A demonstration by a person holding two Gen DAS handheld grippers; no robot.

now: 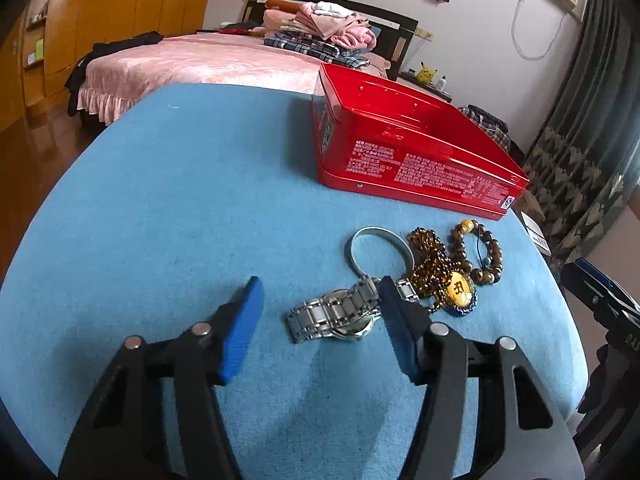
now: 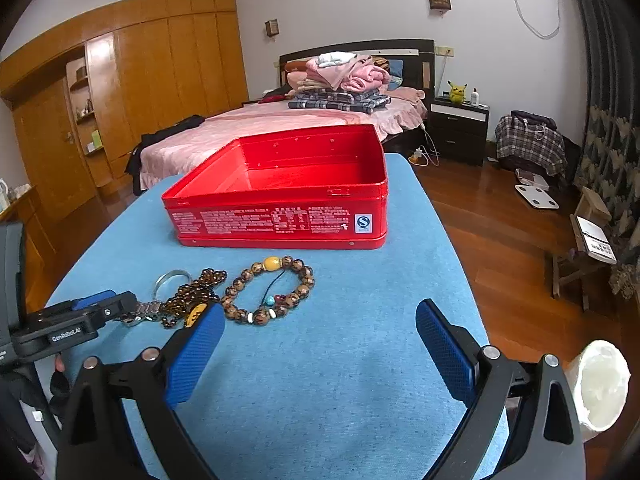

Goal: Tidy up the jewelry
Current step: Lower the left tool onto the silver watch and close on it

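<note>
A silver watch (image 1: 336, 314) lies on the blue table (image 1: 180, 200) between the jaws of my left gripper (image 1: 318, 292). The right pad is at the watch band and the left pad stands clear of it, so the jaws are open around it. Just behind the watch lie a silver bangle (image 1: 376, 248), a brown bead necklace (image 1: 432, 264) with a yellow pendant (image 1: 460, 292), and a bead bracelet (image 1: 480, 252). The open red tin (image 2: 280, 196) stands farther back. My right gripper (image 2: 320, 316) hovers open over bare table, to the right of the bracelet (image 2: 268, 292).
The table's right edge drops to a wooden floor (image 2: 500, 240). A white bin (image 2: 600, 388) stands low at the right. A bed (image 2: 260, 128) with folded clothes sits beyond the table's far edge, and a small stool (image 2: 588, 240) stands by the curtain.
</note>
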